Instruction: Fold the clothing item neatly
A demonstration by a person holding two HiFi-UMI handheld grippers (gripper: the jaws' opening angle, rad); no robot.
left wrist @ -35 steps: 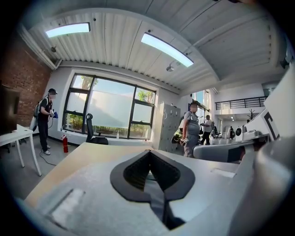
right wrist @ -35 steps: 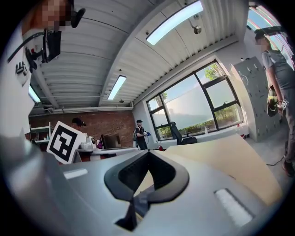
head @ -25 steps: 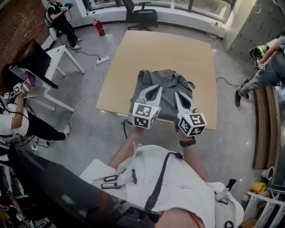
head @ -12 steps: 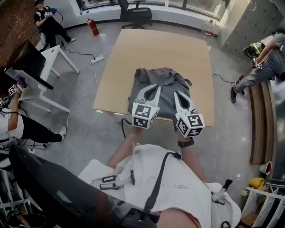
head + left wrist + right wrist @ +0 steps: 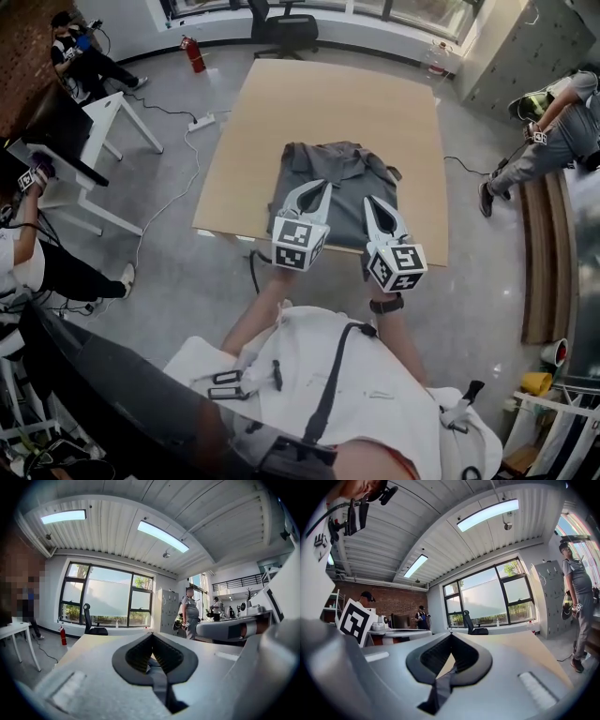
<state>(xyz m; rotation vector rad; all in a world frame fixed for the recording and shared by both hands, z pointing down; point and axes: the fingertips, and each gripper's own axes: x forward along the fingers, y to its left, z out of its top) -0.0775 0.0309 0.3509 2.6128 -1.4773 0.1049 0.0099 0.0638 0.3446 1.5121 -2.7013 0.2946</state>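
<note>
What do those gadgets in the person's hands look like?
The left gripper and right gripper are white plastic, tapering to two jaws lined with black ribbed pads; each carries a white cube with black square markers. The person wears a white top and a dark wristband.

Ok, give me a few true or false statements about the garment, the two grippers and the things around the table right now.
1. The left gripper and the right gripper are both shut on the grey garment. True.
2. The garment lies on the floor. False: it lies on the tan table, towards its near edge.
3. A red extinguisher stands on the table. False: the fire extinguisher stands on the floor near the window wall.
4. An office chair stands beyond the table's far edge. True.
</note>
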